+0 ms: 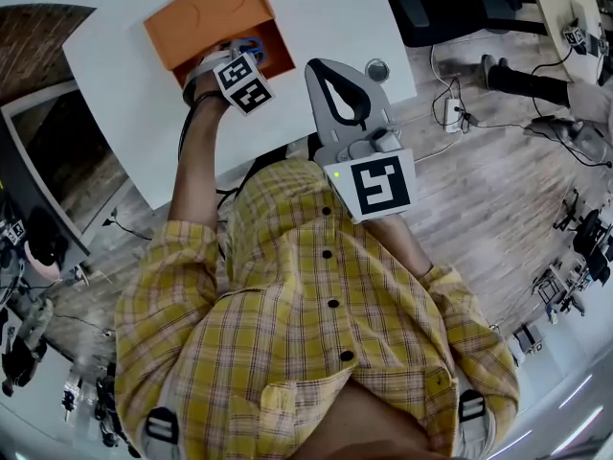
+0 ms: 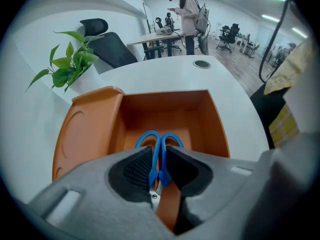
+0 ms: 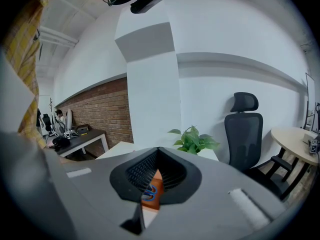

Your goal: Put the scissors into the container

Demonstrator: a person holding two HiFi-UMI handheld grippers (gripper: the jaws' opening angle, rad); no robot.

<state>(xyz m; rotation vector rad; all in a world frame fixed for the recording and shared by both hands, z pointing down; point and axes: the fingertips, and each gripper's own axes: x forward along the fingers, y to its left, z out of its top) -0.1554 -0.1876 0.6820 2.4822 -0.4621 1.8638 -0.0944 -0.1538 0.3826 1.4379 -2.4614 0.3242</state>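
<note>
Blue-handled scissors (image 2: 159, 144) hang in my left gripper (image 2: 159, 158), whose pads are shut on the handles' neck just above the pivot. The handle loops point down into the open orange container (image 2: 200, 109), whose lid (image 2: 82, 134) lies folded out to the left. In the head view the left gripper (image 1: 235, 54) reaches over the container (image 1: 206, 17) on the white table, with a bit of blue scissors (image 1: 252, 46) showing. My right gripper (image 1: 324, 68) is held back near the table's front edge, shut and empty; in its own view the right gripper (image 3: 157, 153) shows the container (image 3: 155, 189) through a slit below the closed tips.
A potted plant (image 2: 70, 61) stands left of the container by the wall. A black office chair (image 2: 107, 46) is behind the table. A round cable grommet (image 2: 202, 63) sits in the white table (image 1: 316, 8). A person (image 2: 187, 14) stands far back.
</note>
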